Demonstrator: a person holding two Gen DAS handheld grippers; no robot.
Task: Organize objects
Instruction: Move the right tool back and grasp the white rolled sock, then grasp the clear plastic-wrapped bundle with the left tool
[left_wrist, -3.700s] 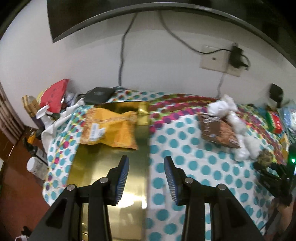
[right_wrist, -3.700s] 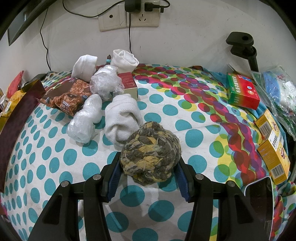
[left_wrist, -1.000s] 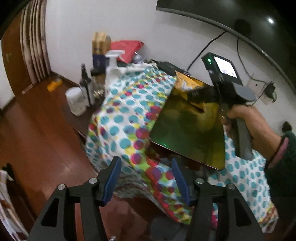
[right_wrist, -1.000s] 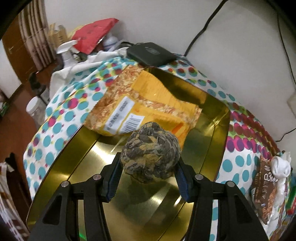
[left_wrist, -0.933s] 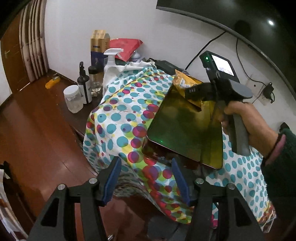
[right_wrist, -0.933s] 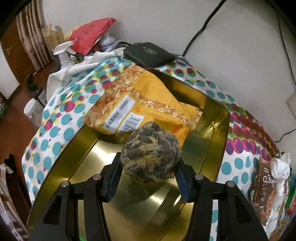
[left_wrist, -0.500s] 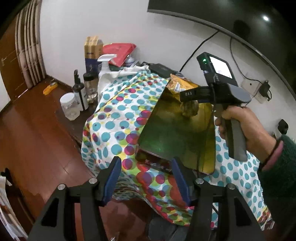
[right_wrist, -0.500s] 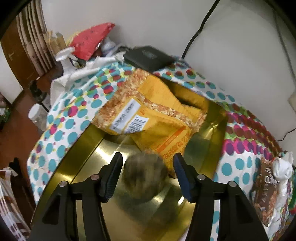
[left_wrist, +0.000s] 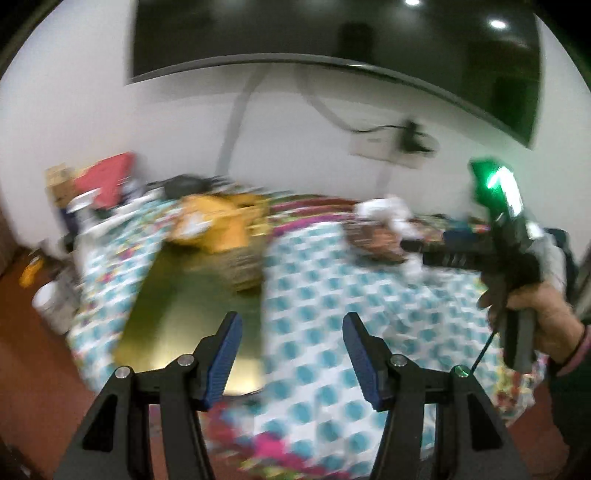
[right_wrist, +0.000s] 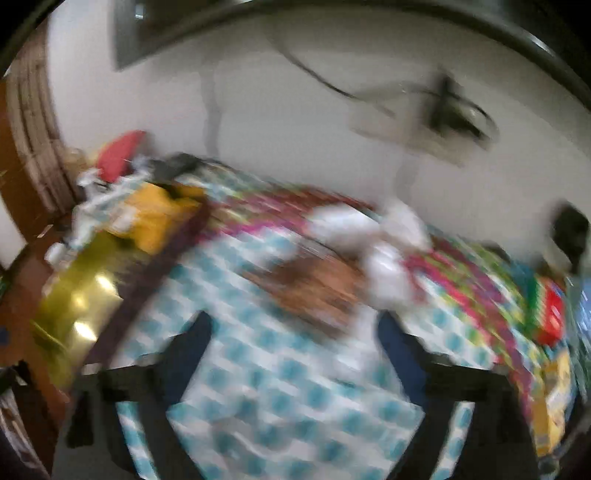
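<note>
Teal-dotted white cloth (left_wrist: 369, 302), gold tray (left_wrist: 177, 314), yellow bag (left_wrist: 214, 225).

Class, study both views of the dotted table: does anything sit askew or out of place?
Yes. The orange bag lies partly over the far rim of the gold tray instead of fully inside it. The pictures are too blurred to judge the white bundles or the boxes at the right edge.

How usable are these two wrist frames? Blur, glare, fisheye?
Left wrist: background smeared by motion, fingers sharp, green light flare on the right gripper's handle, glare on the gold tray. Right wrist: heavier smear, even the fingers are soft; bright hotspots on the tray. Both show fisheye bending and dark corners.
</note>
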